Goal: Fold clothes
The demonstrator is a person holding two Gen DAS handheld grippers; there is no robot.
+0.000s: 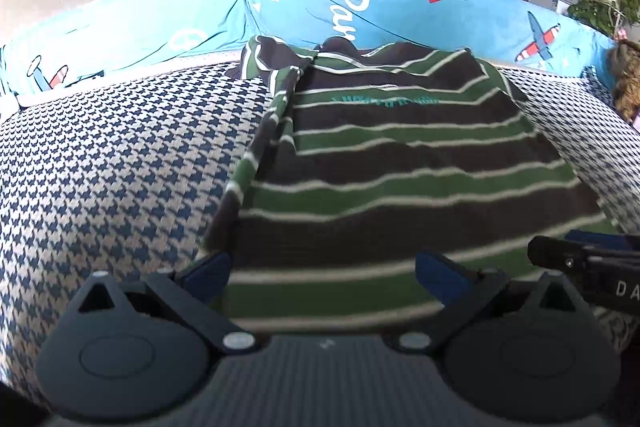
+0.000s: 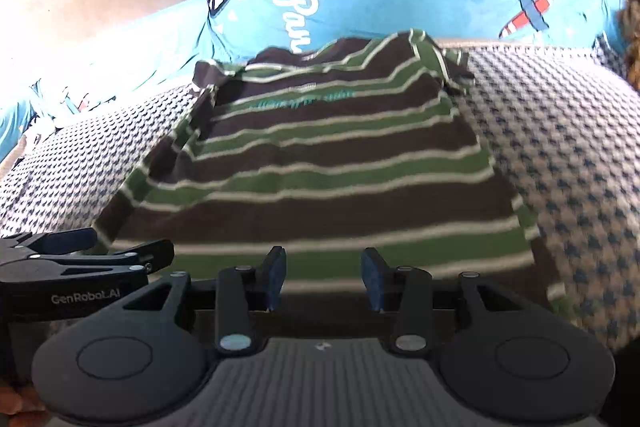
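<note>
A striped shirt (image 1: 400, 163) in green, dark brown and white is laid flat on a houndstooth-covered surface, its collar toward 12 o'clock and hem toward 6. Teal lettering is seen across the chest; one sleeve is folded along the 9 o'clock edge.

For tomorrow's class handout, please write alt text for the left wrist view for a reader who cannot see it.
A striped shirt in green, dark brown and white lies spread on a houndstooth-patterned cover, its left side folded inward. The left gripper hangs open above the near hem, with the right gripper entering at the right edge. A blue printed sheet runs behind.
</note>
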